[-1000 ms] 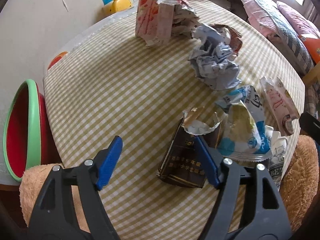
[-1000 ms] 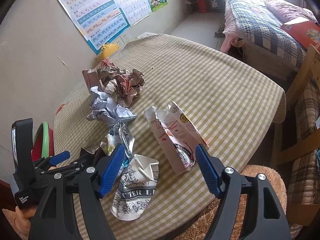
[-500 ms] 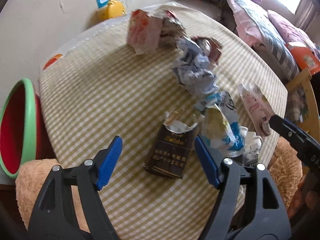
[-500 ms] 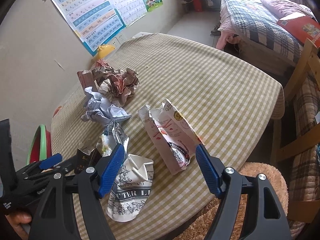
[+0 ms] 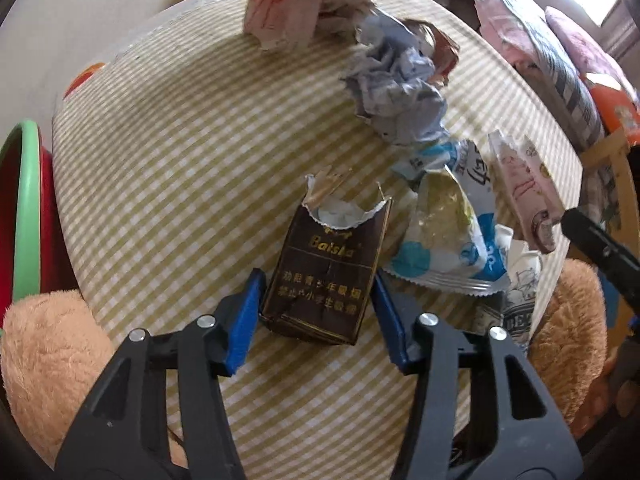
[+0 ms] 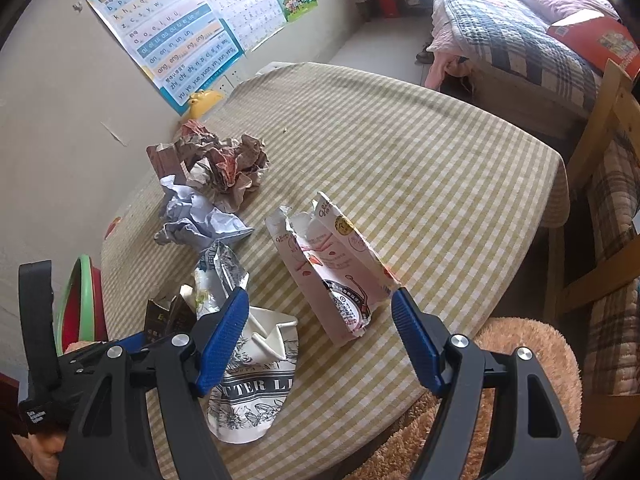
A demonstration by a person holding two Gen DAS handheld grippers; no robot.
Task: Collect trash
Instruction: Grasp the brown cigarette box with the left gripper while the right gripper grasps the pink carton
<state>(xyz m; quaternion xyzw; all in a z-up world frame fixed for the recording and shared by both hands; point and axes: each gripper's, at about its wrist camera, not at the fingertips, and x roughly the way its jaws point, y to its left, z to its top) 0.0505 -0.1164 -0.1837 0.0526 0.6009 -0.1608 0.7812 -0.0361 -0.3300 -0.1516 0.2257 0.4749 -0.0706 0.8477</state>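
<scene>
A torn dark brown cigarette pack lies on the checked tablecloth. My left gripper is open with a blue pad on each side of the pack's near end. A blue and white snack bag, a pink milk carton and grey crumpled paper lie to its right. My right gripper is open and empty, above the near end of the pink milk carton. A crushed white paper cup lies under its left finger.
A red basin with a green rim stands left of the table. A pink crumpled wrapper lies at the far side. Tan plush cushions sit at the near edge. A wooden chair and a bed are to the right.
My left gripper has moved forward and right, so its pads now flank the cigarette pack, and its jaws have narrowed. The right gripper has barely moved.
</scene>
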